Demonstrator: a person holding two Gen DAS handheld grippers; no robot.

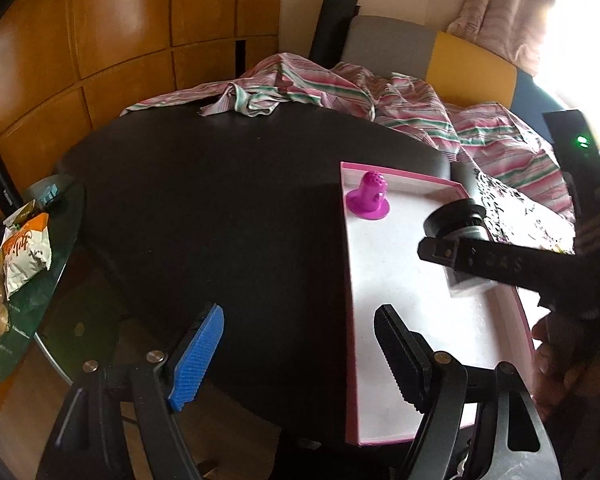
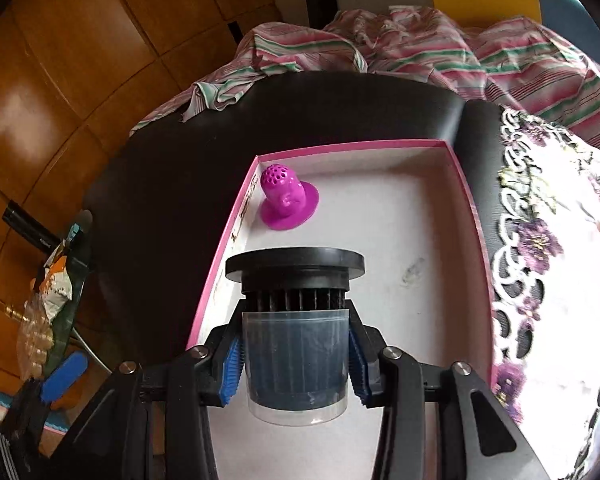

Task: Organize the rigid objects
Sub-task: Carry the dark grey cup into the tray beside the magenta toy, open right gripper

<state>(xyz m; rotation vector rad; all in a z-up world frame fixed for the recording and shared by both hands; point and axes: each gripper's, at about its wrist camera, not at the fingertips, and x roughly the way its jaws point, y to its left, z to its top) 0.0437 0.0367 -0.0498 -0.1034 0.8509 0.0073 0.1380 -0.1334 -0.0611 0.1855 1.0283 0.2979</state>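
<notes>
A shallow white box with a pink rim (image 1: 400, 280) (image 2: 400, 208) lies on the dark table (image 1: 220, 200) (image 2: 160, 208). A magenta perforated stopper (image 1: 369, 195) (image 2: 287, 203) stands in its far left corner. My right gripper (image 2: 296, 360) is shut on a black filter with a clear cup (image 2: 296, 336), held over the near part of the box. In the left wrist view the filter (image 1: 460, 240) shows above the box, partly behind the right gripper's arm. My left gripper (image 1: 300, 356) is open and empty, over the table by the box's left edge.
A striped pink and green cloth (image 1: 340, 88) (image 2: 420, 48) lies across the table's far side. A white floral lace cloth (image 2: 560, 260) sits right of the box. A glass side table (image 1: 28, 292) with snack bags (image 1: 24, 252) stands left. Wooden panels are behind.
</notes>
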